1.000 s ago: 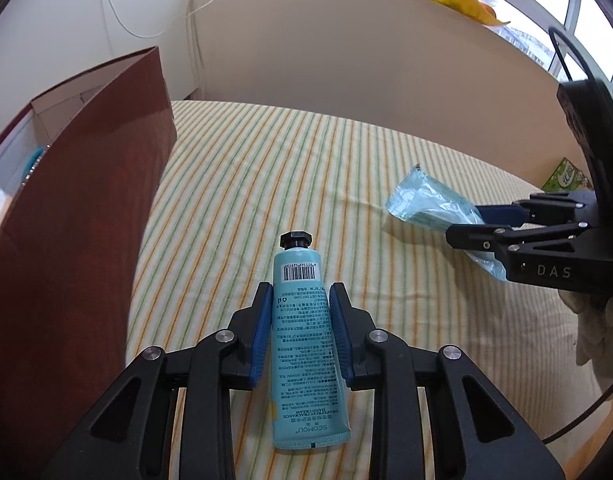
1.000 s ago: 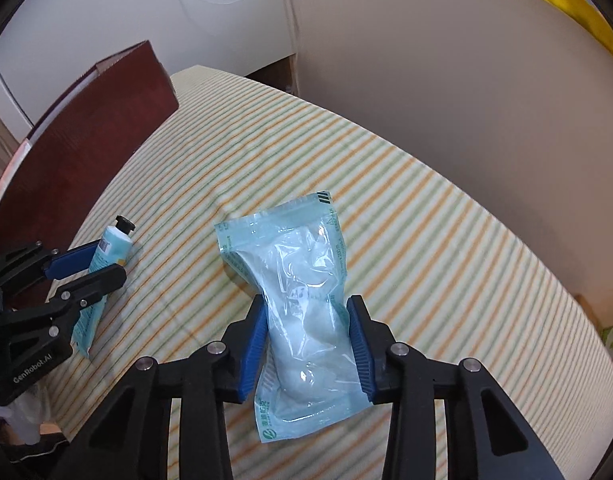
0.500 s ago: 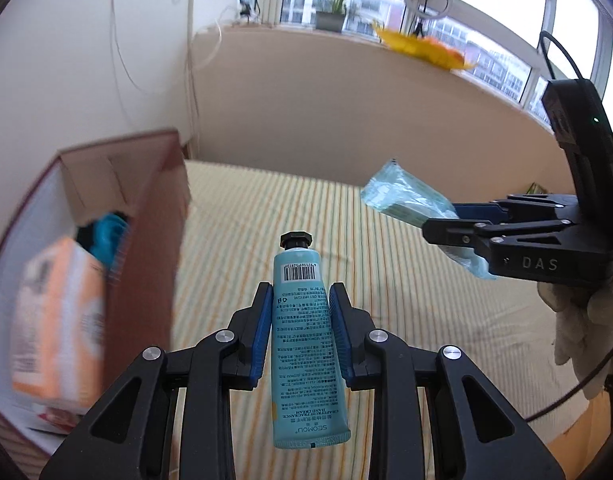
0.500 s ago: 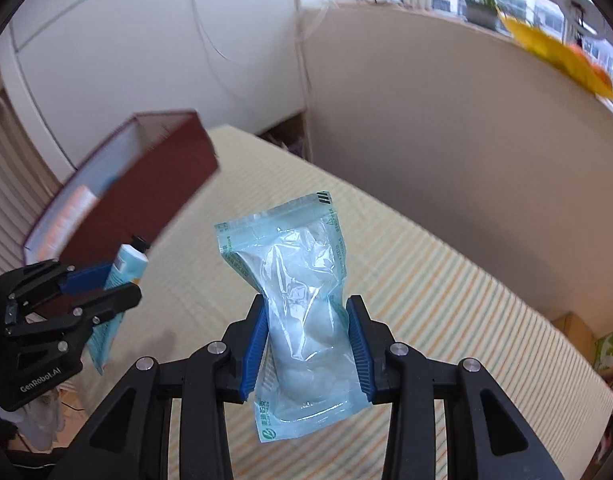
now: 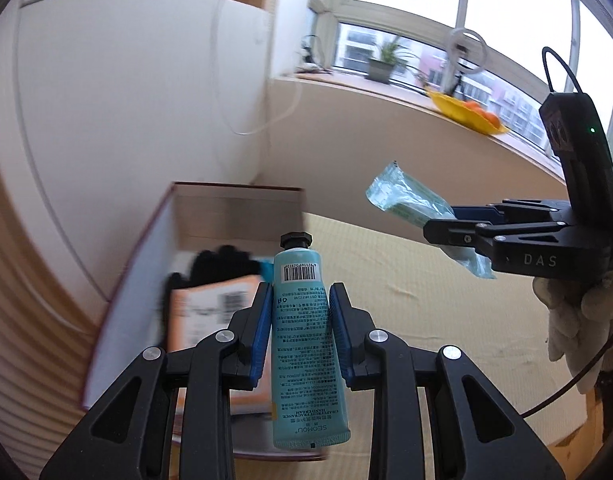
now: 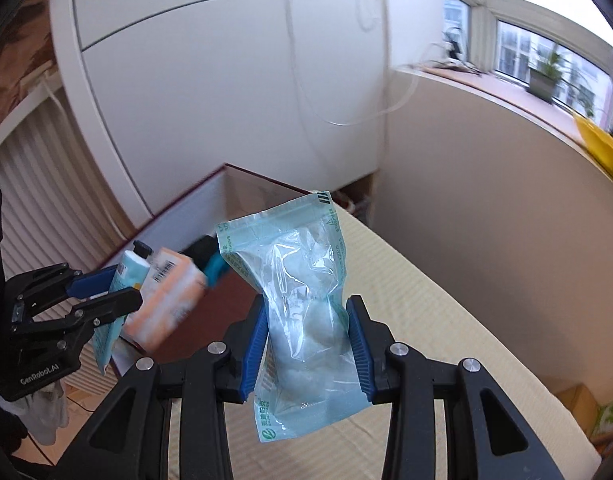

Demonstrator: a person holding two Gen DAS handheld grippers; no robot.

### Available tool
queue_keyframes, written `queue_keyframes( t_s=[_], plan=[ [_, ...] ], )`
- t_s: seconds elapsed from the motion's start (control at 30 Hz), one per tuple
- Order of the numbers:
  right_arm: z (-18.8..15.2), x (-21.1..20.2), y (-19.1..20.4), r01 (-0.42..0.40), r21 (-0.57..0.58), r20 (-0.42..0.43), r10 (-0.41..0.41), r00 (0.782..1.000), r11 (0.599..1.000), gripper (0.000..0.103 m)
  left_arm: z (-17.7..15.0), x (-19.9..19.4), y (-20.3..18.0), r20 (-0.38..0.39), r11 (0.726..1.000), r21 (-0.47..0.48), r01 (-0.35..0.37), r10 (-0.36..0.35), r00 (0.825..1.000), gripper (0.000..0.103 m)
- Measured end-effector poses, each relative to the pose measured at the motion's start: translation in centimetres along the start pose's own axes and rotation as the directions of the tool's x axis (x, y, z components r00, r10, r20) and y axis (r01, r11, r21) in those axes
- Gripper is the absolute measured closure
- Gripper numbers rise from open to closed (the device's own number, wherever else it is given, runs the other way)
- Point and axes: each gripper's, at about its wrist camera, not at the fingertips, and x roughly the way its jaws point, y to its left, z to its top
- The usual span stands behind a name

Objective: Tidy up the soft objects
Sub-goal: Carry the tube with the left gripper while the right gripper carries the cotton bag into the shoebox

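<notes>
My left gripper (image 5: 300, 320) is shut on a teal hand cream tube (image 5: 302, 344) with a black cap, held in the air over the near end of an open dark red box (image 5: 154, 240). My right gripper (image 6: 306, 344) is shut on a clear teal plastic pouch (image 6: 302, 312) of white cotton, held in the air to the right of the box (image 6: 262, 184). The right gripper (image 5: 458, 232) with its pouch (image 5: 410, 204) also shows in the left wrist view. The left gripper (image 6: 102, 292) with its tube (image 6: 132, 268) also shows in the right wrist view.
The box holds an orange packet (image 5: 210, 320), a black item (image 5: 222, 268) and a teal item (image 6: 216, 266). The striped yellow bed (image 5: 426, 320) lies under both grippers. A white wall and radiator are on the left, and a beige ledge (image 5: 386, 140) is behind.
Both grippers have risen off the bed with their objects and moved left toward the box. The box's inside has come into view.
</notes>
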Motion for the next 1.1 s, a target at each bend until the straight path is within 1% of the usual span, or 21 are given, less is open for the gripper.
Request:
queue_keyframes(
  t_s=[0.1,0.2,0.27,0.4,0.57,0.77,0.93,1.0,1.1],
  plan=[
    [1.3,1.3,1.6,-0.014,-0.027,-0.009,0.014,1.0,1.0,0.068,0.2,-0.1,2.1,-0.002,0.999,-0.016,-0.038,0.038,0.999,0.076],
    [2.3,2.4,2.5,-0.026,-0.041,-0.023,0.025,0.999,0.999,0.068,0.4,0.0,3.3,0.002,0.997,-0.023,-0.07,0.07,0.998,0.076],
    [3.0,3.3,3.0,-0.024,-0.05,-0.031,0.022,0.999,0.998,0.068,0.5,0.0,4.3,0.001,0.996,-0.031,-0.081,0.081,0.997,0.076],
    [4.4,4.8,3.8,-0.017,-0.064,-0.044,0.014,0.999,0.998,0.067,1.9,1.0,5.6,-0.003,0.994,-0.032,-0.102,0.102,0.995,0.076],
    [6.1,7.3,4.6,-0.023,-0.051,-0.064,0.019,0.998,0.998,0.067,3.1,2.8,6.8,-0.021,0.994,-0.032,-0.105,0.105,0.994,0.076],
    [6.9,9.9,4.7,-0.036,-0.035,-0.092,0.033,0.995,0.999,0.067,4.4,5.3,7.6,-0.05,0.994,-0.033,-0.108,0.106,0.993,0.076],
    [7.2,11.4,4.6,-0.046,-0.023,-0.107,0.043,0.993,0.999,0.067,4.7,6.8,8.5,-0.069,0.992,-0.048,-0.115,0.112,0.991,0.076],
    [7.3,11.8,4.5,-0.038,-0.024,-0.108,0.035,0.994,0.999,0.066,4.7,7.3,8.9,-0.077,0.992,-0.052,-0.116,0.112,0.991,0.076],
    [7.4,12.1,4.6,-0.042,-0.024,-0.116,0.039,0.992,0.999,0.061,4.7,7.7,9.2,-0.085,0.992,-0.049,-0.119,0.114,0.99,0.075]
  ],
)
